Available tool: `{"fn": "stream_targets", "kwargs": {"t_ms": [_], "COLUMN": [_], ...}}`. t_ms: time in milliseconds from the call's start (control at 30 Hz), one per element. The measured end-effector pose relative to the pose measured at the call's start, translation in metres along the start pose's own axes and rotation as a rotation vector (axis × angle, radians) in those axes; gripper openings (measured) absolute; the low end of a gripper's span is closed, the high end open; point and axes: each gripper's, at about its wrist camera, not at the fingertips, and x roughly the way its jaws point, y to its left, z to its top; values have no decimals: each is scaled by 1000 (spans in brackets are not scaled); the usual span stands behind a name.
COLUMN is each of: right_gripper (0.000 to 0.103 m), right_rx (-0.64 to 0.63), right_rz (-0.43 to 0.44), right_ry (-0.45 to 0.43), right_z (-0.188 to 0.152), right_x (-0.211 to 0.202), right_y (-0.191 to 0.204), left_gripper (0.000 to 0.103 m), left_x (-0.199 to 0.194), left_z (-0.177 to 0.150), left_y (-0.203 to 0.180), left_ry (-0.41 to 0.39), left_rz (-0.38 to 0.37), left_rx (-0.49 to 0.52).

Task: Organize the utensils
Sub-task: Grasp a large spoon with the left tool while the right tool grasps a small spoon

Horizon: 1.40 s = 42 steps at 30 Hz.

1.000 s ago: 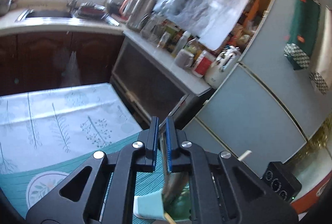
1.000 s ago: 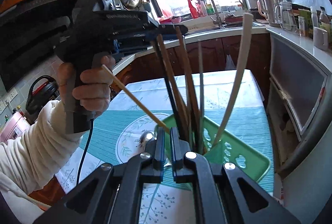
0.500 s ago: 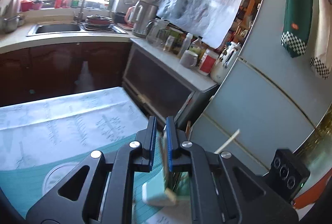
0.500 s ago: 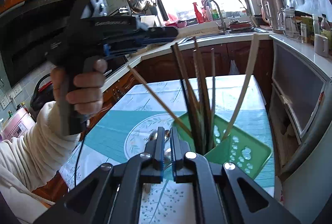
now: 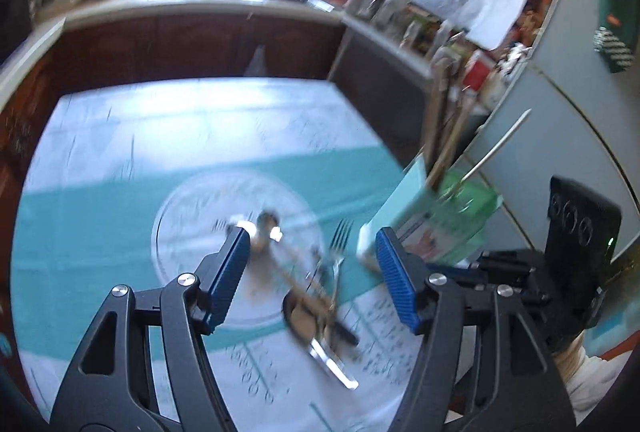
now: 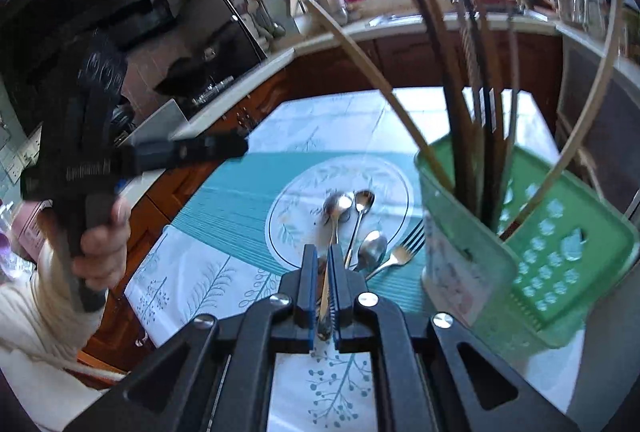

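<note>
Right tool (image 6: 323,286) low over the tabletop (image 6: 192,284), blue pads pinched nearly together on a bright metal handle (image 6: 326,306), seemingly that of a spoon; gripped near the tail end, probably so the bowl end can drop first into the holder. Left tool (image 5: 310,272) released, jaws spread wide, hovering above the loose cutlery just left of the green holder (image 6: 460,232); likely lining up for the next piece. View from it is smeared, so details there are uncertain. Loose pieces lie in a small cluster beside the holder: spoons (image 6: 362,204) on the round printed motif, a fork (image 6: 404,250) with tines toward the holder's base. Holder stands upright on a green perforated tray (image 6: 560,256), already stocked with chopsticks (image 6: 472,112), dark ones bunched, pale ones splayed outward. Tabletop carries a white-and-teal leaf-print cloth. Beyond the holder: dark wood cabinets, pale counter, sink under a bright window; fridge to the holder's right.
</note>
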Motion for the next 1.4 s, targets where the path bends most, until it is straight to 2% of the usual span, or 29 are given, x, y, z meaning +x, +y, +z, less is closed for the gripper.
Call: {"fn": "stream_targets", "kwargs": {"t_ms": [100, 167, 400, 533, 767, 1000, 1133, 1167, 1233, 1300, 1333, 1400], "right_gripper": [11, 30, 30, 30, 18, 18, 16, 8, 5, 5, 4, 4], "right_rx": [32, 61, 33, 15, -9, -53, -63, -55, -37, -24, -24, -16], "right_rz": [-9, -20, -147, -196, -252, -276, -276, -273, -274, -265, -262, -247], "right_ry": [26, 40, 126, 199, 312, 364, 404, 418, 416, 409, 405, 393], "right_z": [4, 7, 25, 33, 35, 33, 34, 33, 33, 33, 32, 28], "right_x": [14, 23, 66, 95, 133, 156, 169, 173, 175, 173, 172, 168], "right_y": [0, -3, 8, 8, 2, 4, 4, 3, 1, 0, 0, -1], "left_gripper": [63, 65, 66, 62, 43, 38, 34, 31, 26, 9, 4, 3], "left_x": [16, 28, 83, 111, 154, 175, 188, 189, 192, 197, 198, 197], "left_z": [-10, -16, -23, -26, -29, -23, -18, -18, -17, -17, -17, -17], "left_y": [17, 27, 56, 71, 79, 86, 78, 76, 73, 72, 71, 69], "left_ry": [50, 83, 184, 223, 270, 289, 313, 318, 325, 328, 328, 324], "left_rz": [10, -2, -13, -46, -87, -120, -136, -140, -138, -138, -137, -131], "left_rx": [-65, -98, -268, -364, -443, -506, -492, -490, -496, -501, -501, -497]}}
